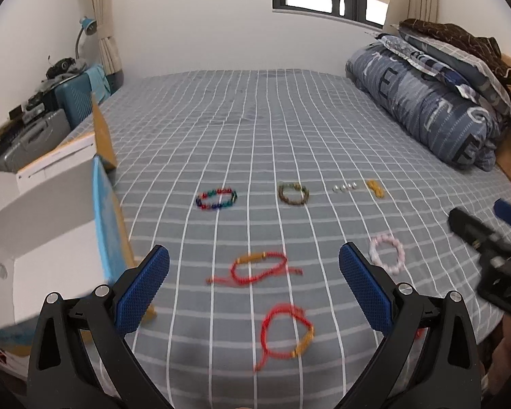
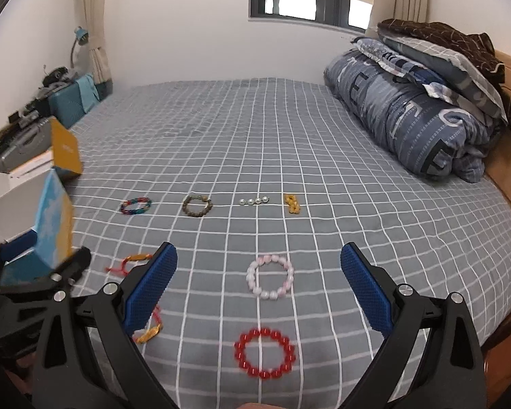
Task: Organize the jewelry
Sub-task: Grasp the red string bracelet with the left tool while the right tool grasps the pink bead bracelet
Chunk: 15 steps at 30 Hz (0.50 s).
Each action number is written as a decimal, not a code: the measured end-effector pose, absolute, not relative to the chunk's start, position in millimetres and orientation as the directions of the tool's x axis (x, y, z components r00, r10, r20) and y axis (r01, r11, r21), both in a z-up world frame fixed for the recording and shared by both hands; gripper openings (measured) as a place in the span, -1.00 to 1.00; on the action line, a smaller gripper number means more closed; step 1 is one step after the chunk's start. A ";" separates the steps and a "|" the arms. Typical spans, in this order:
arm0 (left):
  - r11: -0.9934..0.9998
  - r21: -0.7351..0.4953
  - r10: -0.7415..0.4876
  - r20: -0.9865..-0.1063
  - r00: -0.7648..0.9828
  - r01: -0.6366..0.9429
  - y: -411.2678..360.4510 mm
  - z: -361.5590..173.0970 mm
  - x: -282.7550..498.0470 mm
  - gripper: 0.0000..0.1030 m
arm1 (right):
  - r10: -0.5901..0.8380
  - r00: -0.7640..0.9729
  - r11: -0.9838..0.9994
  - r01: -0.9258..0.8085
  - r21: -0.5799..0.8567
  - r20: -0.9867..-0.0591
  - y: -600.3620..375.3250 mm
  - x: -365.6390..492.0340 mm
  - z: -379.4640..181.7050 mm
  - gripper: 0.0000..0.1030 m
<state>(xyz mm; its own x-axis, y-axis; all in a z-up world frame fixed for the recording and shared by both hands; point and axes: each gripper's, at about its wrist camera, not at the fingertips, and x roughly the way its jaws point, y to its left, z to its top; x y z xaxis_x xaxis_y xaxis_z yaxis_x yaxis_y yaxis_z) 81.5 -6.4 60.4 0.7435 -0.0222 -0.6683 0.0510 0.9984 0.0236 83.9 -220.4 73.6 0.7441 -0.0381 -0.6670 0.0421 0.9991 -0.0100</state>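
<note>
Jewelry lies on a grey checked bed (image 1: 255, 129). In the left wrist view, my left gripper (image 1: 253, 274) is open and empty above two red cord bracelets (image 1: 259, 269) (image 1: 286, 332). Farther off lie a multicolour bead bracelet (image 1: 216, 198), a brown bead bracelet (image 1: 293, 193), a row of pearls (image 1: 344, 186) and a yellow piece (image 1: 374, 188). In the right wrist view, my right gripper (image 2: 259, 274) is open and empty over a pink bead bracelet (image 2: 270, 276). A red bead bracelet (image 2: 265, 352) lies nearer.
An open white and blue box (image 1: 51, 225) with a raised lid stands at the bed's left edge. A rolled duvet and pillows (image 1: 436, 102) lie at the right. Suitcases and clutter (image 1: 37, 129) stand beyond the left edge.
</note>
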 end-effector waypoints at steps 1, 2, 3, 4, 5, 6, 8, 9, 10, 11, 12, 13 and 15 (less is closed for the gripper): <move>0.998 0.025 -0.020 -0.674 0.738 0.050 -6.7 58.2 89.1 0.89 | -0.045 0.729 0.999 0.047 -0.015 -0.683 -220.9 94.7 65.6 0.80; 0.998 0.023 -0.021 -0.679 0.734 0.051 -7.6 55.1 97.0 0.89 | -0.049 0.716 0.999 0.050 -0.019 -0.696 -221.6 102.5 57.3 0.80; 0.998 0.023 -0.021 -0.688 0.726 0.051 -8.1 50.0 106.3 0.89 | -0.053 0.697 0.998 0.053 -0.022 -0.715 -223.2 112.4 46.1 0.80; 0.998 0.025 -0.020 -0.697 0.717 0.051 -8.5 44.4 114.3 0.89 | -0.052 0.675 0.998 0.055 -0.020 -0.736 -225.8 121.8 34.4 0.80; 0.998 0.022 -0.027 -0.704 0.709 0.059 -9.2 37.0 123.0 0.89 | -0.045 0.658 0.998 0.055 -0.012 -0.751 -228.2 127.8 25.1 0.80; 0.998 0.020 -0.030 -0.717 0.696 0.064 -10.0 28.2 131.7 0.89 | -0.038 0.638 0.998 0.055 -0.004 -0.769 -230.7 135.0 15.0 0.80; 0.998 0.015 -0.035 -0.735 0.677 0.068 -9.3 13.8 142.6 0.89 | -0.025 0.610 0.999 0.053 0.009 -0.792 -234.6 144.7 -3.1 0.80; 0.997 0.012 -0.041 -0.742 0.670 0.074 -9.5 6.6 147.6 0.89 | -0.018 0.596 0.999 0.050 0.015 -0.802 -236.3 149.0 -12.1 0.80; 0.997 0.014 -0.041 -0.752 0.658 0.078 -9.7 -3.8 153.7 0.89 | -0.017 0.579 0.999 0.051 0.015 -0.815 -237.7 154.5 -21.3 0.80; 0.997 0.016 -0.039 -0.760 0.649 0.079 -9.0 -11.8 157.8 0.89 | -0.020 0.571 0.999 0.053 0.012 -0.821 -237.7 156.3 -28.9 0.80; 0.997 0.017 -0.038 -0.768 0.639 0.079 -8.9 -19.0 162.0 0.89 | -0.025 0.563 0.998 0.056 0.007 -0.826 -238.4 159.5 -36.5 0.80; 0.997 0.013 -0.038 -0.781 0.623 0.078 -8.3 -27.8 167.7 0.89 | -0.031 0.556 0.998 0.060 0.003 -0.830 -238.9 162.0 -42.6 0.80; 0.997 0.006 -0.040 -0.803 0.595 0.075 -7.5 -42.7 178.5 0.89 | -0.037 0.544 0.998 0.066 -0.001 -0.838 -239.6 163.9 -52.2 0.80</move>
<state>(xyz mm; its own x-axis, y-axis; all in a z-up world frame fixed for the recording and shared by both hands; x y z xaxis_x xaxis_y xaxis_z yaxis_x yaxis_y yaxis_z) 178.5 -7.5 -42.7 0.5946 -0.0403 -0.8030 0.0751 0.9972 0.0055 163.9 -239.6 -52.2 0.5437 -0.0371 -0.8384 0.0658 0.9978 -0.0015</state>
